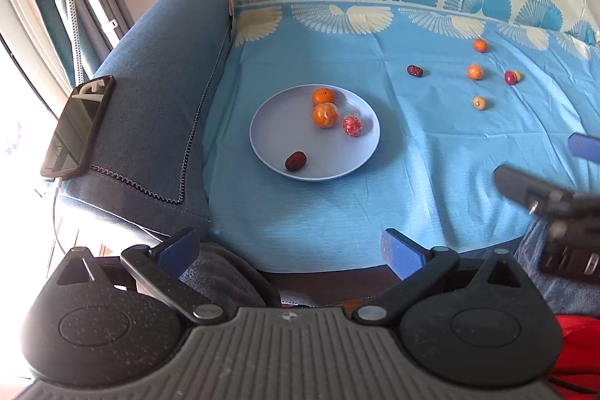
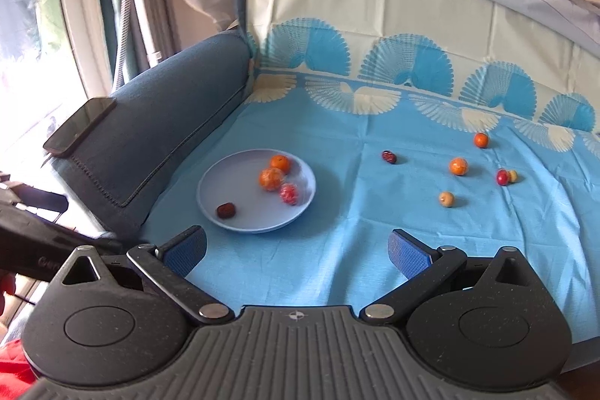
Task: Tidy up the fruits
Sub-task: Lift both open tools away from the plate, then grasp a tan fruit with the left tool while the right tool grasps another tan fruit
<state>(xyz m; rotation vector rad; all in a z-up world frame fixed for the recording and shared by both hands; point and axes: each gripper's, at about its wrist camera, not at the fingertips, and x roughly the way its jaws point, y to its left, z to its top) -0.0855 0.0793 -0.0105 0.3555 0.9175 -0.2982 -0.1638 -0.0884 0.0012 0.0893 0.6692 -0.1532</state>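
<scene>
Both claws, left claw [image 1: 288, 250] and right claw [image 2: 296, 250], gape above the blue cloth [image 2: 356, 250].

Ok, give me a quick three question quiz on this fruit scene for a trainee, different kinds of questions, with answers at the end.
1. True or false: the left gripper and the right gripper are both open and hold nothing.
2. How many fruits lie on the plate: A two, B four, C six?
3. Fill in: the phone rests on the sofa ____.

Key
1. True.
2. B: two oranges, a netted red fruit and a dark date.
3. Armrest. Other fruits, including a loose date, lie on the blue cloth.
</scene>
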